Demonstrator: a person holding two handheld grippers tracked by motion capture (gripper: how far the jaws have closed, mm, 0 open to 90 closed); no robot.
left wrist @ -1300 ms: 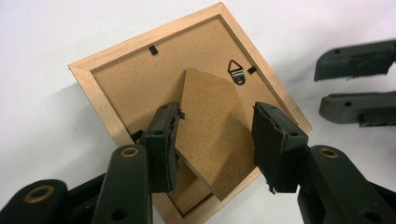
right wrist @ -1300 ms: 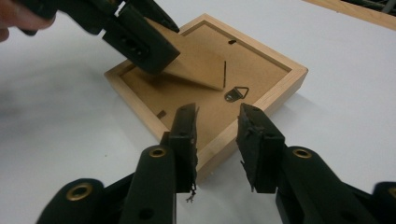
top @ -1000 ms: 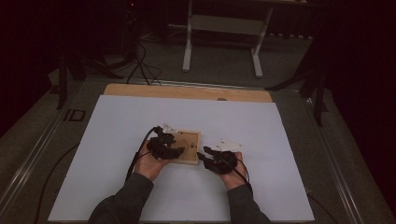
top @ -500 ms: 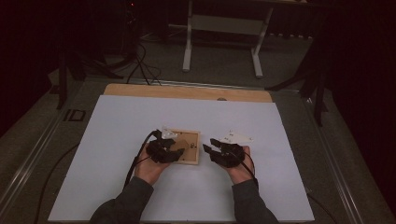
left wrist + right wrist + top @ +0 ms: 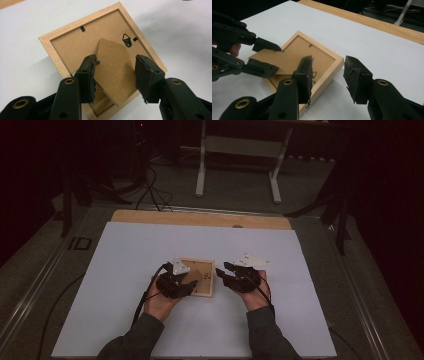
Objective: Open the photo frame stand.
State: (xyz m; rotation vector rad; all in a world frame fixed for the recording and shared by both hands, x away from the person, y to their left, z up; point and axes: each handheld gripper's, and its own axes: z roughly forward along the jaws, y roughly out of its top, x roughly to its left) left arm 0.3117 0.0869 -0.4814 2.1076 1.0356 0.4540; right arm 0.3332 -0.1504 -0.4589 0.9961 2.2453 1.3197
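Right now we see a small wooden picture frame [image 5: 199,277] lying face down near the middle of the white table cover [image 5: 125,270], its brown backing board [image 5: 72,47] up. In the left gripper view the frame sits at an angle, w/ a black hanger loop [image 5: 127,40] near its far corner and small black clips [image 5: 82,28] at the inner edge. The fold-out stand flap [image 5: 112,72] of brown board is lifted off the backing at its near end.

Our left gripper [image 5: 113,75] sits over the near part of the frame, jaws spread, one on each side of the flap. The left-hand pad [image 5: 88,75] is at the flap's edge, prob. touching; the other pad is apart from it, so no pinch. In the right gripper view the same jaws come in from the left, one above the flap and one below, w/ a gap.

Our right gripper [image 5: 328,78] is spread wide and holds nothing. Its left jaw stands in front of the frame's near corner, the right jaw over bare white cover just beside the frame's edge. From the high view it [image 5: 227,272] is just right of the frame; touching or not, we can't tell.

Both hands [image 5: 162,300] rest low at the near side. A light wood table edge [image 5: 200,219] runs past the cover's far side, w/ a white stand [image 5: 240,150] on the floor beyond.
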